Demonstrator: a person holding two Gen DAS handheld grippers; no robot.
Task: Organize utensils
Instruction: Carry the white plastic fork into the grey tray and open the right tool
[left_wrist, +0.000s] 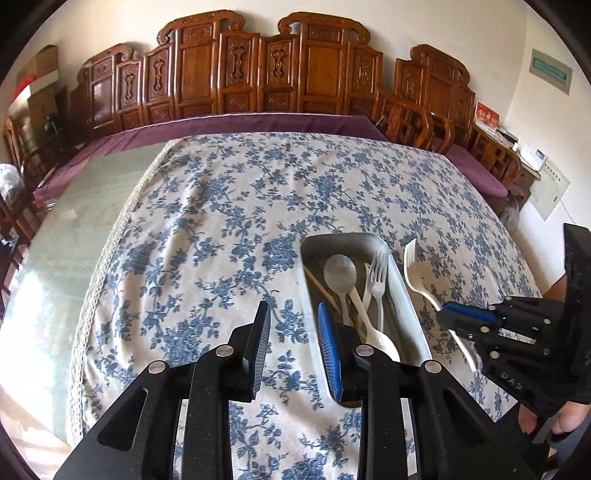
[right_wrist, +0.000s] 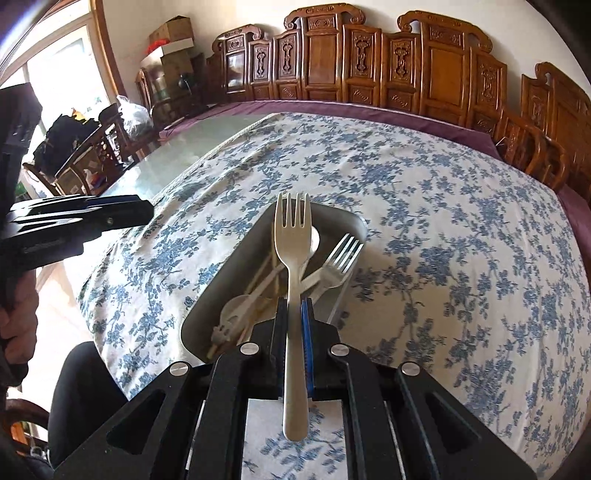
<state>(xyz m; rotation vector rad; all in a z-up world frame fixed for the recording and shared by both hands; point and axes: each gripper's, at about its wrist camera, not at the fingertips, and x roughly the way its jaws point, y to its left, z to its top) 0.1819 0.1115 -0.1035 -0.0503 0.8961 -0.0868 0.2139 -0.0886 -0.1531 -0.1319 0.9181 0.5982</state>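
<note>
A grey metal tray (left_wrist: 410, 295) lies on the floral cloth, holding a grey spoon (left_wrist: 340, 274), a clear fork (left_wrist: 377, 275), a white spoon (left_wrist: 386, 345) and a wooden chopstick (left_wrist: 320, 285). My left gripper (left_wrist: 296, 326) hovers over the tray's left rim, open, with nothing between its fingers. My right gripper (right_wrist: 293, 308) is shut on the handle of a white plastic fork (right_wrist: 291, 240), tines pointing away, above the tray (right_wrist: 225, 273). From the left wrist view the right gripper (left_wrist: 448, 317) and its white fork (left_wrist: 415, 271) are just right of the tray.
A blue floral tablecloth (left_wrist: 240, 206) covers most of a glass-topped table (left_wrist: 74, 221). Carved wooden chairs (left_wrist: 288, 62) line the far side. A person's hand (left_wrist: 532, 421) grips the right tool. The left gripper (right_wrist: 142, 212) juts in at left in the right wrist view.
</note>
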